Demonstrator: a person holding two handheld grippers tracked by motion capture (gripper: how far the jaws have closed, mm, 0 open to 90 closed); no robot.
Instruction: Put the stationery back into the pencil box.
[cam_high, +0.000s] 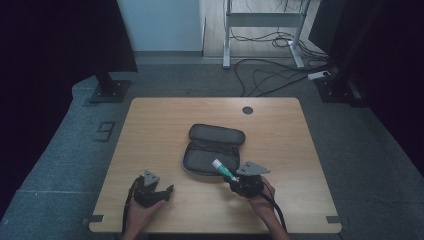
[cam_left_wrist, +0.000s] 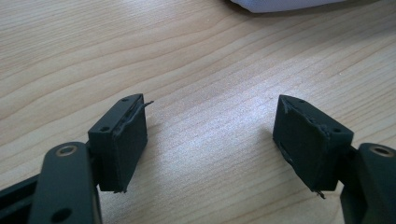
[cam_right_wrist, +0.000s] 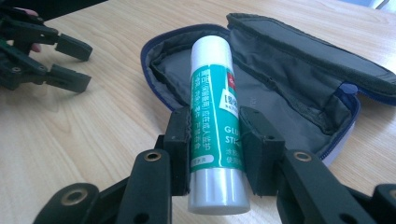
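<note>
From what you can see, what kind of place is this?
Probably a lab or workshop: a bare wooden table on grey carpet, loose cables across the floor behind it, and a metal stand.

Left gripper (cam_left_wrist: 210, 140) sat low over the wooden table (cam_left_wrist: 187, 56), jaws spread wide with nothing between them, only bare wood grain in the gap. Left pad (cam_left_wrist: 126, 144) was dark and blocky, its edge frayed with a thin strip peeling at the top corner. Right pad (cam_left_wrist: 308, 144) was tilted, scuffed along the upper edge, with a small shred hanging off its lower corner. Brass-ringed screw holes showed on both jaw arms. A white, blurred object (cam_left_wrist: 285, 4) lay at the top edge, on the table, well apart from the jaws; what it was could not be told.
</note>
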